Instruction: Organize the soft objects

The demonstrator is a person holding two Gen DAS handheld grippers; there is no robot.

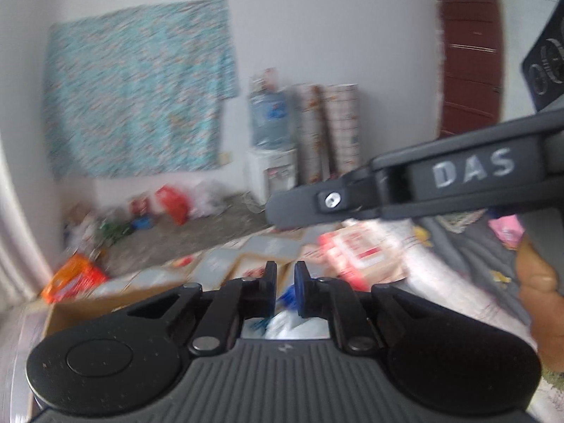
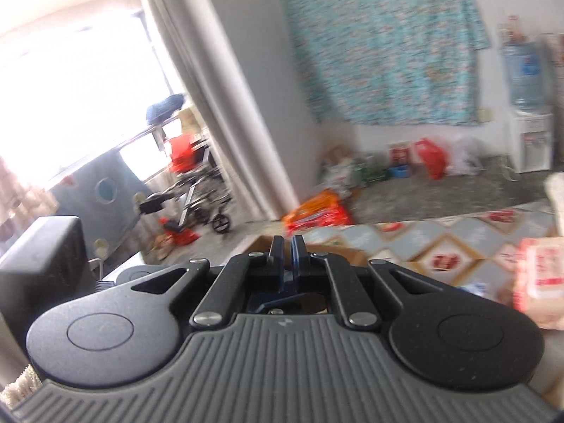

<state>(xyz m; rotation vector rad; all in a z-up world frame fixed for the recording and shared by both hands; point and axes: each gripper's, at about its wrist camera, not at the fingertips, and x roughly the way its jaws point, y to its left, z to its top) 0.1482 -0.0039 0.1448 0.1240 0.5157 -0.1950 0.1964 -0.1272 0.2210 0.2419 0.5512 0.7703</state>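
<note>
our left tongs (image 1: pixel 285 287) pinch a white bag (image 1: pixel 292 326); right tongs (image 2: pixel 287 252) pressed together, nothing between; we should carry the bag steadily to the box (image 1: pixel 88 308).

teal patterned cloth (image 2: pixel 384 42) pinned on wall; water dispenser (image 2: pixel 528 105) in corner, rolled mats (image 1: pixel 328 130) beside it; red bag (image 2: pixel 431 157) on floor; wheelchair (image 2: pixel 201 190) near curtain (image 2: pixel 218 88); dark red door (image 1: pixel 470 63)

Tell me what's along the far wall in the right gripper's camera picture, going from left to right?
Bright window → grey curtain → blue patterned cloth hung on the wall → red bag on the floor → white bag → water dispenser with its blue bottle on top.
</note>
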